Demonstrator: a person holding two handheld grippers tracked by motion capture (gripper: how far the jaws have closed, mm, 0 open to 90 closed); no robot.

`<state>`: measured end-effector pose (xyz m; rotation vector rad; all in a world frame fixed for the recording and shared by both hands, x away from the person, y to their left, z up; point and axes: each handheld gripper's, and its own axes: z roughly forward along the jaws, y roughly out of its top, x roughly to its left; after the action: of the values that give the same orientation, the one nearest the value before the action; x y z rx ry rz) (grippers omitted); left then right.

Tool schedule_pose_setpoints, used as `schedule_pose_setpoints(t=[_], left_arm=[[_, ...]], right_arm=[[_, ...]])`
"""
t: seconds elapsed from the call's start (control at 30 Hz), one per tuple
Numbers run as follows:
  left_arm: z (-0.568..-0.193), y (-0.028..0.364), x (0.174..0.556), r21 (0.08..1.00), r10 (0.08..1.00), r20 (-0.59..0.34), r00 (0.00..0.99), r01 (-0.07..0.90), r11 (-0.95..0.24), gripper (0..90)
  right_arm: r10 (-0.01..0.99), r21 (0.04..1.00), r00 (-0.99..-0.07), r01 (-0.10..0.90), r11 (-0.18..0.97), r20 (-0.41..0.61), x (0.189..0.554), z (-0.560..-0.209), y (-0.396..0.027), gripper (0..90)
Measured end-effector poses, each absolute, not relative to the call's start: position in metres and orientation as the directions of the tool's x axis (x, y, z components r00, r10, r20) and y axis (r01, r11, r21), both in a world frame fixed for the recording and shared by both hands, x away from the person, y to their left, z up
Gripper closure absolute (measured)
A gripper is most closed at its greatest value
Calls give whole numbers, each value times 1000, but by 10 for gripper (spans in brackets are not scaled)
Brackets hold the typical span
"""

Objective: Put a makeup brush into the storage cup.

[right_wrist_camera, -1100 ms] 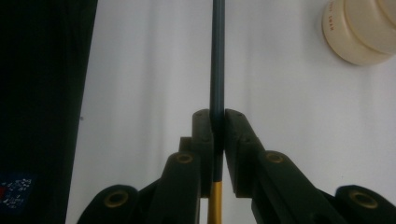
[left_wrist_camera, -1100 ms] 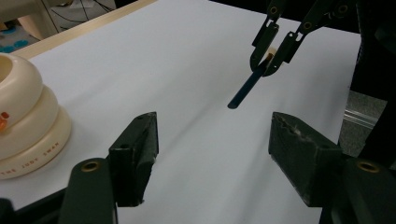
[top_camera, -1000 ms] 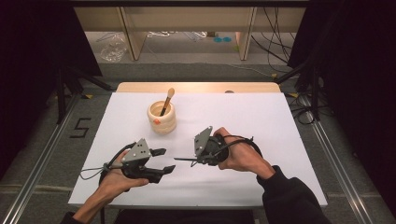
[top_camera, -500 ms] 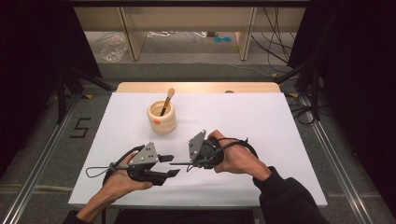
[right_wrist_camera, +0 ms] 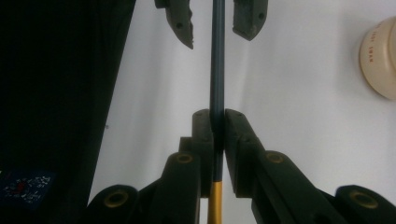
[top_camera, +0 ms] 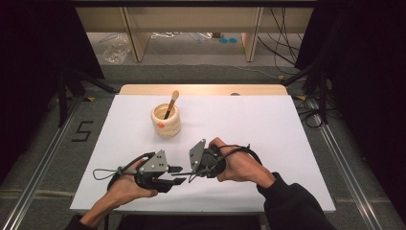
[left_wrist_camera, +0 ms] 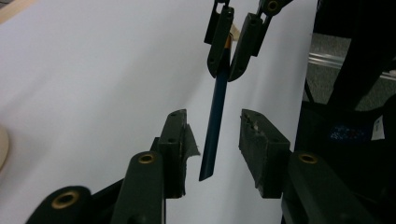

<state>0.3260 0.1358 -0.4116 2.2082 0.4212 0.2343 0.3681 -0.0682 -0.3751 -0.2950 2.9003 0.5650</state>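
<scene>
High view first: white table [top_camera: 268, 129] with a cream cup [top_camera: 166, 120] sitting toward the far side, left of centre, and a wooden-handled brush [top_camera: 170, 104] leaning upright in it. Near the front edge the 2 hands are close together. The left gripper [top_camera: 178, 175] points right, the right gripper [top_camera: 187, 173] points left, and their tips nearly meet. A thin dark stick runs between them, too small here to make out much. A black sleeve [top_camera: 292, 206] covers the right forearm.

Left gripper view: its 2 jaws are spread apart, with a blue pencil [left_wrist_camera: 215, 116] hanging in the gap between the pads. The cut end of the pencil sits close to the left pad [left_wrist_camera: 176, 154], but I can't tell if it's actually touching. Farther off, the right gripper [left_wrist_camera: 232, 53] is pinching the other end of the pencil. White tabletop behind all of it.

Right gripper view: the right gripper [right_wrist_camera: 218, 135] is pressed tight on the blue pencil [right_wrist_camera: 216, 70], which has a yellow section [right_wrist_camera: 214, 205] down below the pads. The pencil runs straight ahead into the gap of the left gripper [right_wrist_camera: 213, 23], whose jaws stand apart on either side of it. The cream cup [right_wrist_camera: 380, 58] shows at the right edge.
</scene>
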Motion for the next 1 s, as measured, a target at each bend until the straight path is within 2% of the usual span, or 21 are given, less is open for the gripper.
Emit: schedule_pose_setpoints(t=[0.5, 0.73, 0.8, 0.87, 1.0], left_arm=[[-413, 131, 323, 715, 329, 70, 942, 183, -675, 682], [-415, 126, 321, 709, 331, 57, 942, 195, -678, 718], [-416, 125, 322, 702, 326, 54, 944, 197, -685, 737], [-416, 124, 322, 693, 321, 54, 945, 196, -694, 744], [-417, 123, 323, 687, 326, 51, 944, 204, -698, 765]], right_arm=[[-194, 325, -962, -249, 912, -193, 364, -383, -62, 837], [-202, 312, -960, -255, 915, -192, 362, -385, -60, 837], [-173, 294, -969, -219, 930, -175, 359, -384, -61, 837], [-208, 307, -959, -261, 915, -193, 361, -385, -59, 837], [-203, 303, -961, -253, 919, -185, 359, -385, -59, 837]])
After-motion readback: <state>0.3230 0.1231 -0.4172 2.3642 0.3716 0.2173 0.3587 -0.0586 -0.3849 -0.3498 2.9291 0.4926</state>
